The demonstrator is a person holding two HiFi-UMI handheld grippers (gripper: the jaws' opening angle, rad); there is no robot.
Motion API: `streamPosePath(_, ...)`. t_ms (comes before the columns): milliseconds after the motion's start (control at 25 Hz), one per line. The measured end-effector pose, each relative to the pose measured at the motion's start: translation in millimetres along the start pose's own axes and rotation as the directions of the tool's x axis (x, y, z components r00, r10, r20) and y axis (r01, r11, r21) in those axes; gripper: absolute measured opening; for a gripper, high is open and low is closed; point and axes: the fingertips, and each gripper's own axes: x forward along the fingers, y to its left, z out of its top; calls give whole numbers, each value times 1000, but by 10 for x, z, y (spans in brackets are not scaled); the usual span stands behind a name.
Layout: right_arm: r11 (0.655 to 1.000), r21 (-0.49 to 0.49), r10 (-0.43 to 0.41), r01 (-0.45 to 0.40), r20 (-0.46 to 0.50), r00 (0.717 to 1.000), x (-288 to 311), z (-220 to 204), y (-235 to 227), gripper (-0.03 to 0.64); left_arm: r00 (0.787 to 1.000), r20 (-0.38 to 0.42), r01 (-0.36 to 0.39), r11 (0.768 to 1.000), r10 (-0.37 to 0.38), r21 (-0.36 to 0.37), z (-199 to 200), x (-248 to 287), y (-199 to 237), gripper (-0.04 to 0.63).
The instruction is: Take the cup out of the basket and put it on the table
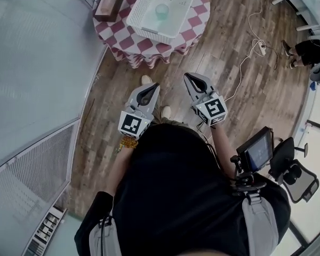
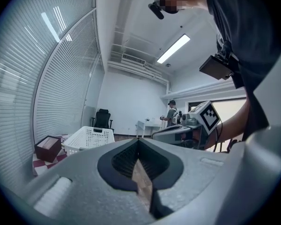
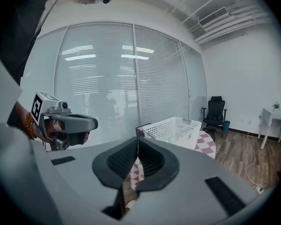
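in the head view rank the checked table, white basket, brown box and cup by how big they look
1. checked table
2. white basket
3. brown box
4. cup, inside the basket
All lie similarly far from the camera, so the order looks safe.

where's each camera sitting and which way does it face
Head view: on the person's head, facing steeply down at table and basket; shows torso, left gripper and right gripper.
Left gripper view: on that gripper, along its shut jaws toward the basket; right gripper alongside.
Right gripper view: on that gripper, along its shut jaws toward the basket; left gripper alongside.
Shared: all show the basket.
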Motion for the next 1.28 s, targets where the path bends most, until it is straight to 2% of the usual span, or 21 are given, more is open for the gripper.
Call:
streamPosePath(160,1000,-23,-8,8,-11,1000,490,309,-232,12,999,26,32,999,-32,-9,90,328,514,6)
streamPosePath(320,998,-66,16,-17,-15,1000,994,662,-444,12,995,13,96,995,-96,0,195,574,1080,6)
streamPosePath(480,988,-151,17,-26,-61,998,1389,951,-672,14,995,36,98,995,-98,9,398,604,1555,6)
streamPosePath(640,961,-269,19,-62,-159,987,1989,1025,-1045,14,996,19,86,996,-86,10,341,651,2062,6)
streamPosePath(760,918,-368,43,-149,-281,959,2398,942,-1287,15,998,-8,57,998,-57,3,274,571,2276,6)
streamPosePath(840,892,-373,103,-255,-381,919,2663,832,-1424,15,999,-21,25,1000,-25,9,262,496,2372,6)
streamPosePath(960,850,-347,172,-397,-531,830,3038,564,-1654,17,998,-49,-41,999,41,11,200,378,2527,6)
streamPosePath(1080,799,-341,174,-495,-657,733,3304,228,-1783,36,992,-57,-118,993,117,-14,110,222,2691,6)
streamPosePath(1160,756,-332,178,-564,-725,665,3439,-22,-1681,121,982,-59,-180,983,177,-37,38,32,2754,6)
streamPosePath(1280,685,-334,154,-647,-802,577,3613,-295,-1629,123,962,-53,-272,958,268,-89,12,-135,2813,6)
